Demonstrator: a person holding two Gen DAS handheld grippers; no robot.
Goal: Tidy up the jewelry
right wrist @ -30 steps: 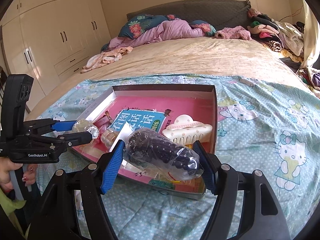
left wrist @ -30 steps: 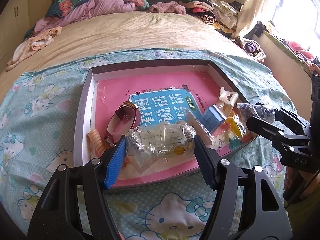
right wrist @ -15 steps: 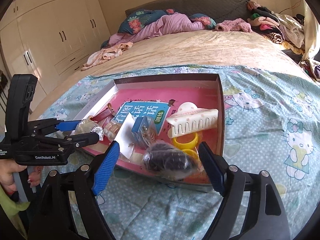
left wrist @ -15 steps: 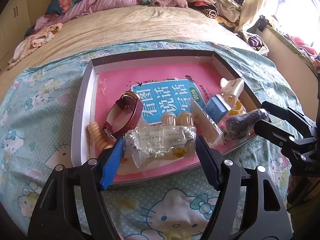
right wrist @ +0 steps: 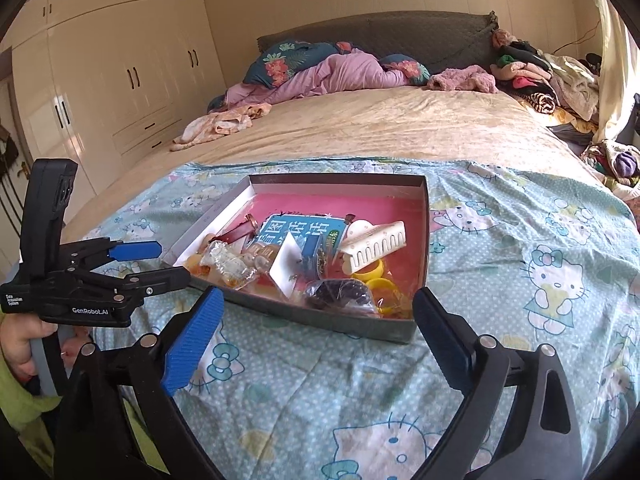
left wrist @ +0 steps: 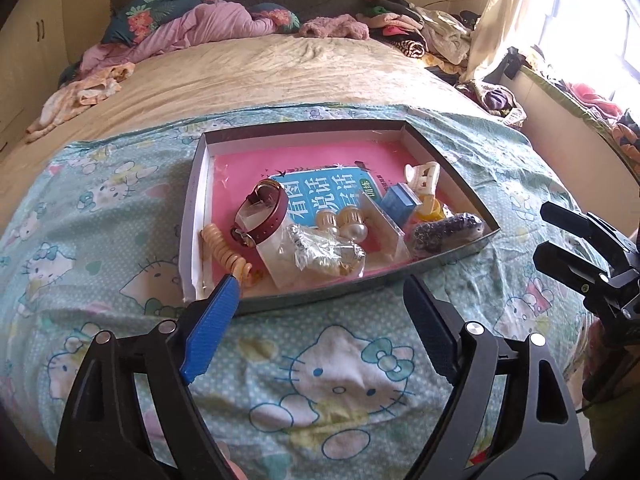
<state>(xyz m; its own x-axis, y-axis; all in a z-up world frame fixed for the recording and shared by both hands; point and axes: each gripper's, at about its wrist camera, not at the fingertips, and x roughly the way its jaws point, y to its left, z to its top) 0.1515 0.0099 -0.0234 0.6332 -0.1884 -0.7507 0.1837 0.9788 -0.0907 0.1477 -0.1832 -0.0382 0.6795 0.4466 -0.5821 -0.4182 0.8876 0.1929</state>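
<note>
An open box tray (left wrist: 304,126) with a pink lining lies on the bed. At its near edge sits a clear bag of jewelry (left wrist: 328,254), and a bag of dark beads (left wrist: 448,232) rests in the near right corner. A red strap (left wrist: 262,216), a coil hair tie (left wrist: 226,252), a white hair claw (left wrist: 422,176) and yellow rings (left wrist: 432,212) lie beside them. My left gripper (left wrist: 320,284) hovers just short of the tray, jaws opening, nothing between them. My right gripper (right wrist: 318,294) is also back from the tray (right wrist: 336,180), jaws opening and empty, with the bead bag (right wrist: 340,292) beyond it.
A Hello Kitty sheet (left wrist: 340,376) covers the near end of the bed. Pillows and a purple quilt (right wrist: 340,72) lie at the headboard, and clothes (right wrist: 536,72) are piled at the far right. A wardrobe (right wrist: 120,68) stands to the left. A hand (right wrist: 16,344) holds the left gripper (right wrist: 174,262).
Both grippers let go of their bags, which now lie in the tray. Both pulled back toward me and a little up, jaws spreading wider.
</note>
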